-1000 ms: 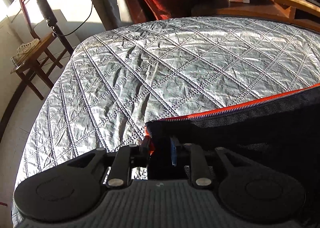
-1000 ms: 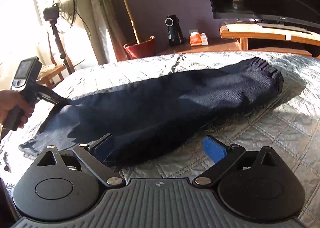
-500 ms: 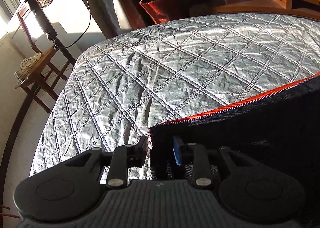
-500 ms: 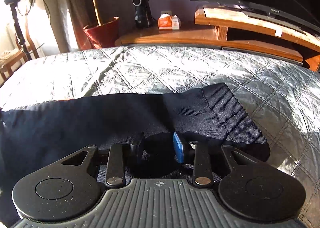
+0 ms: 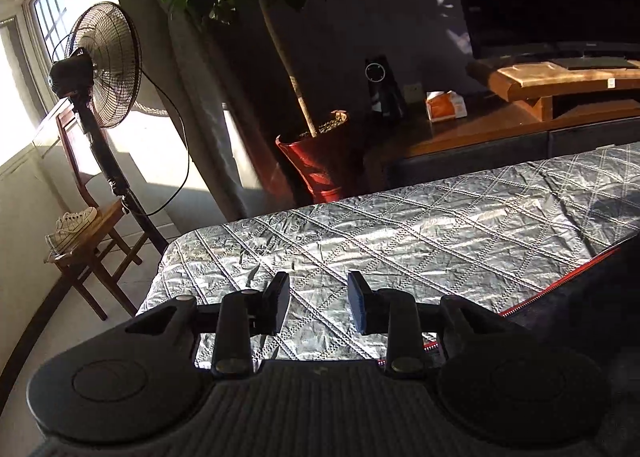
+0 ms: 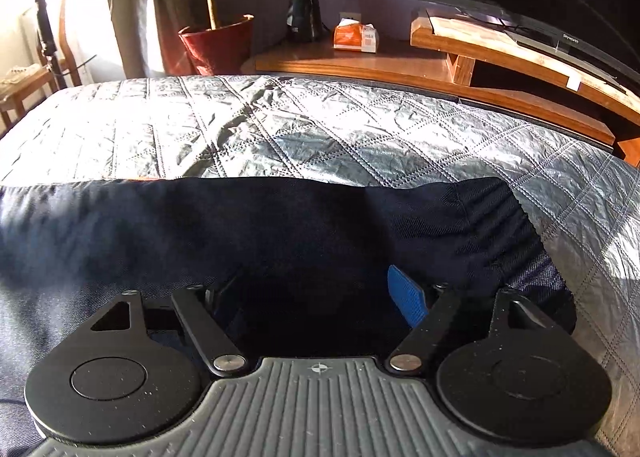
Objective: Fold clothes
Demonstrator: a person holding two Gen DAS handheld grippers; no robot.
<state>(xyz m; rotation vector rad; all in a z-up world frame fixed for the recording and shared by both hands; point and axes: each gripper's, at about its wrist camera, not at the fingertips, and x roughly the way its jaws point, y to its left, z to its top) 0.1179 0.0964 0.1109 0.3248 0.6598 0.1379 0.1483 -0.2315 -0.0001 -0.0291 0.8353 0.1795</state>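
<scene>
A dark navy garment [image 6: 280,229] lies flat across the silver quilted bed [image 6: 320,129], its ribbed elastic hem [image 6: 516,225] at the right. My right gripper [image 6: 316,297] hovers low over it, open wide, with the blue pad [image 6: 406,299] clear of the cloth. In the left wrist view the garment [image 5: 592,297] shows at the right with its red zipper edge [image 5: 560,289]. My left gripper [image 5: 318,303] is tilted up over bare quilt [image 5: 400,229], left of the cloth. It is open by a narrow gap with nothing between its fingers.
Beyond the bed stand a red plant pot [image 5: 320,161], a standing fan [image 5: 100,69], a wooden chair with shoes [image 5: 76,225], and a low wooden TV bench [image 6: 440,57] with a tissue box [image 6: 356,37] and a black device [image 6: 302,9].
My left gripper let go of the garment's zipper corner and tipped upward, away from the cloth. My right gripper, shut on the cloth half a second ago, has opened wide above it.
</scene>
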